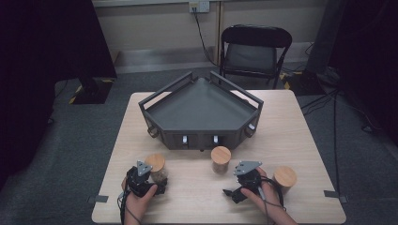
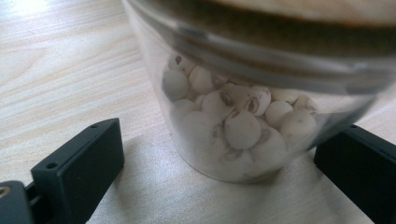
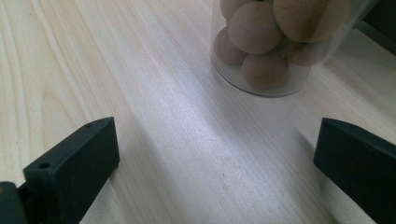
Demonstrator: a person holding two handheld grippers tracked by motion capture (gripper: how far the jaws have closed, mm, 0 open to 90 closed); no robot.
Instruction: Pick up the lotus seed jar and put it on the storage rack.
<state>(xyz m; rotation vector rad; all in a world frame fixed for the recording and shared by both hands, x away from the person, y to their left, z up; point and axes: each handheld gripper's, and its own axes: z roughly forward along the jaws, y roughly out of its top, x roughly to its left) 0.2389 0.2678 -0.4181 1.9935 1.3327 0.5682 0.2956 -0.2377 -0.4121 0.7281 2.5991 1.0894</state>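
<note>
Three clear jars with wooden lids stand on the table's near half. The left jar [image 1: 155, 166] holds white round seeds; in the left gripper view this jar [image 2: 233, 107] sits between the wide-apart jaws of my left gripper [image 2: 226, 140], untouched. From above, my left gripper [image 1: 157, 180] is right against that jar. The middle jar [image 1: 220, 159] holds brown balls. It stands ahead of my right gripper [image 3: 217, 140], which is open over bare wood, the jar [image 3: 266, 46] clear of its jaws. My right gripper [image 1: 233, 183] lies between the middle jar and the right jar [image 1: 285, 178].
A dark grey angular tray [image 1: 202, 110] with raised rails takes up the far middle of the wooden table [image 1: 300, 140]. A black folding chair [image 1: 253, 49] stands behind the table. Bare wood lies to both sides of the tray and along the front edge.
</note>
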